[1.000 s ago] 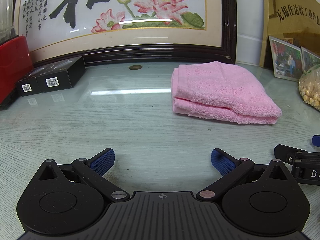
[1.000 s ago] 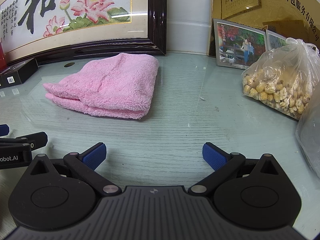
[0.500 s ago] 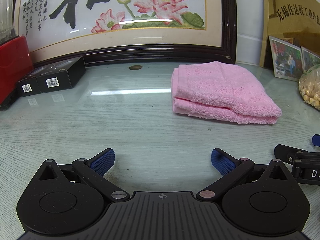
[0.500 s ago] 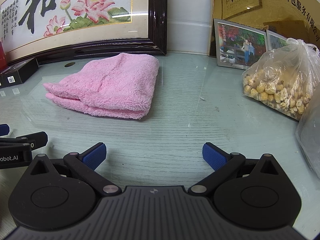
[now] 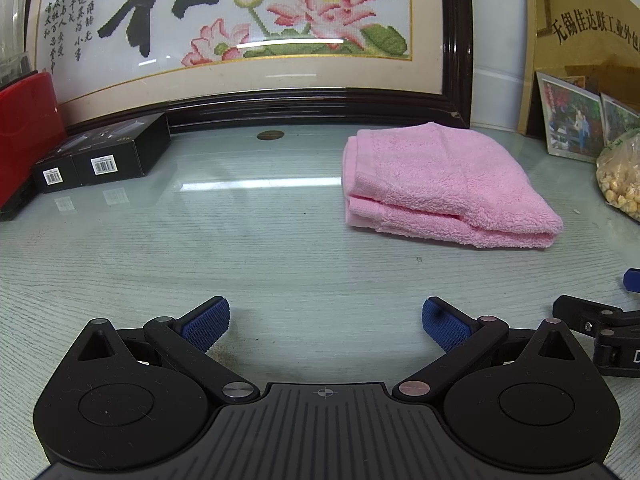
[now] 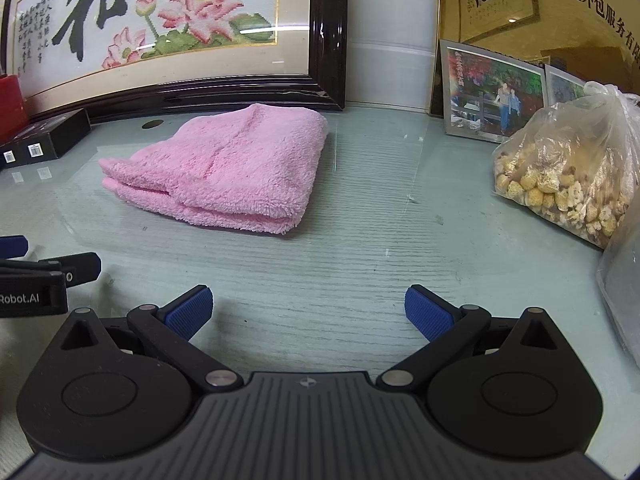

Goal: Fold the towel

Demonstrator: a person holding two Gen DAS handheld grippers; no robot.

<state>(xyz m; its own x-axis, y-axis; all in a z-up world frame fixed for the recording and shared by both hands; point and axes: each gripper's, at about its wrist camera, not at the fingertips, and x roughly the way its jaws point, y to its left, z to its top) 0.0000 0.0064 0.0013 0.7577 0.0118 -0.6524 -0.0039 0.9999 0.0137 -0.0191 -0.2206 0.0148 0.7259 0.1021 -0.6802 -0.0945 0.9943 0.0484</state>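
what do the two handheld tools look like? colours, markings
Both match: the left tool and right tool have black bodies, ribbed grey centre plates with a small crosshair mark, round black pivot housings, silver pins, and blue cross-hatched pads. White lettering "Robot.AI" shows on the left tool's side in the right wrist view. No cables or sleeves visible.

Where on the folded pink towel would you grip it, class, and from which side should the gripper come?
Grip the pink towel at its near left corner, where the loose layered edges show, coming in low from the front. The open left gripper faces that side; the right side is a rounded fold, probably harder to pinch.
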